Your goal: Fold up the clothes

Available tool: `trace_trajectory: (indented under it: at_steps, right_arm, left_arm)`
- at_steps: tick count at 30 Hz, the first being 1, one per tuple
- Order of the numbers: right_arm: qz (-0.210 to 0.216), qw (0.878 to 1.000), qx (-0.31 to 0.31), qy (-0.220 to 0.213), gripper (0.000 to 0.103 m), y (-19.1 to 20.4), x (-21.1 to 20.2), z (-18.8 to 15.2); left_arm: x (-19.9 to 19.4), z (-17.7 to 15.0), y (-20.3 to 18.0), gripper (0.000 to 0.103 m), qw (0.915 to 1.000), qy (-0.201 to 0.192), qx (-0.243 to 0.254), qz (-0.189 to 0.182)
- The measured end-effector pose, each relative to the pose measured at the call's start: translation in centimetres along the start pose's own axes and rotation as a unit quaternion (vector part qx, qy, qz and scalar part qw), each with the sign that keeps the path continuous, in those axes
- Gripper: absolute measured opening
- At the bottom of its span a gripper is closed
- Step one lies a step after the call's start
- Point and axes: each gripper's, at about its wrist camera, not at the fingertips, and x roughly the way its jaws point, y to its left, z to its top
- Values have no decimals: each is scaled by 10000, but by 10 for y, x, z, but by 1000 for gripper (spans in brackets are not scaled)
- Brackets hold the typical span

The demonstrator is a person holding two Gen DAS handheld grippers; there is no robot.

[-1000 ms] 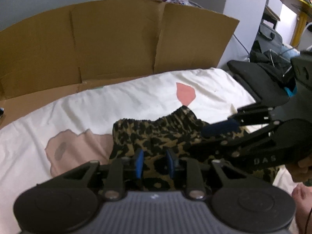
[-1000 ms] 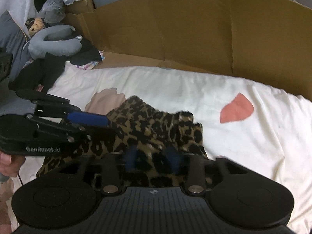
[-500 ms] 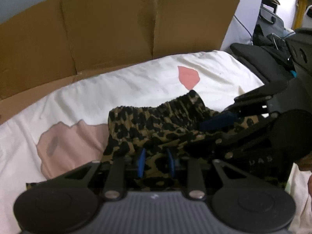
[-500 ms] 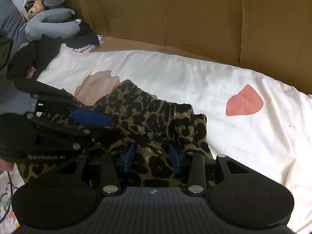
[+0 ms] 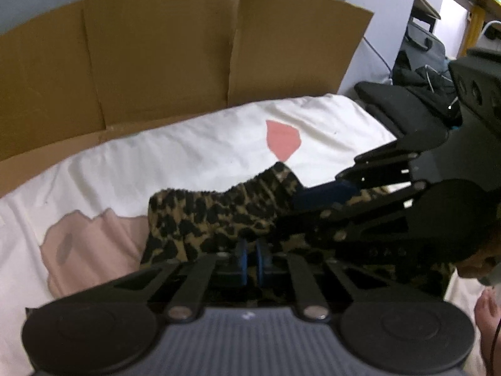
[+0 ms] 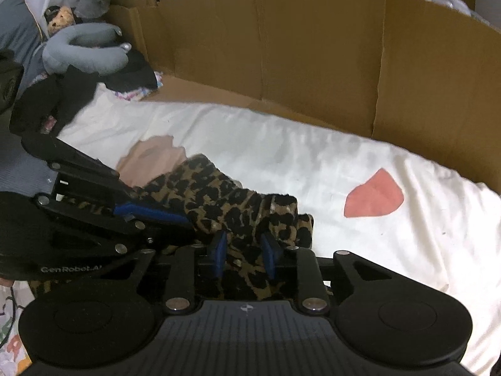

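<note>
Both tongs are down in the leopard-print garment (image 5: 219, 216), which lies bunched on the white bedsheet (image 5: 194, 156) right ahead of them. The left gripper (image 5: 249, 258) has its blue pads squeezed nearly together with a thin layer of the cloth apparently pinched between. The right gripper (image 6: 242, 250) stands wider, with a thick fold of the fabric between its pads (image 6: 219, 249); whether it is truly biting is hard to say. The two tools sit almost side by side, each one's linkage crossing the other's view, so this looks like a two-point hold on the near edge, ready to carry it over. To do this well, I'd say keep both pinches firm and level, lift just enough to free the cloth, and move the tongs together so the edge stays straight and lands square on the gathered waistband ahead. Crowding is the worry: the tools could foul each other. Beyond the garment a cardboard wall (image 6: 281, 62) closes off the far side, limiting the forward sweep. Off to the left of the right tong, a grey plush toy (image 6: 84, 50) and dark clothes (image 6: 62, 94) sit clear of the work.
</note>
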Motion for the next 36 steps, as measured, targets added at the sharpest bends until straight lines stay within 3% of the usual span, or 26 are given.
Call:
trace_trajectory:
  at_steps: [5,12,19,25,31,36]
  right_arm:
    - [-65,9997,114,193,20,-10,12,0]
    - [165,9967,743,276,19,-27,12,4]
    - [116,9962,831,-219,32,-38,-31,5]
    - [-199,9937,1083,-203,32,-64,-52,-7]
    - [-441,9890,1410,-34,32,-87,-64,-31]
    - [-494,9869,1534,120,32,-93,-63,-46]
  left_arm:
    - [13,-3,3,6,9997,131,-214,-26]
    - [3,-1,6,6,9987,133,-499,-51]
    - [-40,5,21,11,9978,-305,-582,81]
    - [-61,-8,53,30,9942,-270,-875,559]
    - [-77,-30,90,38,9855,-178,-1259,1119]
    - [-82,-47,106,38,9807,-58,-1438,1322]
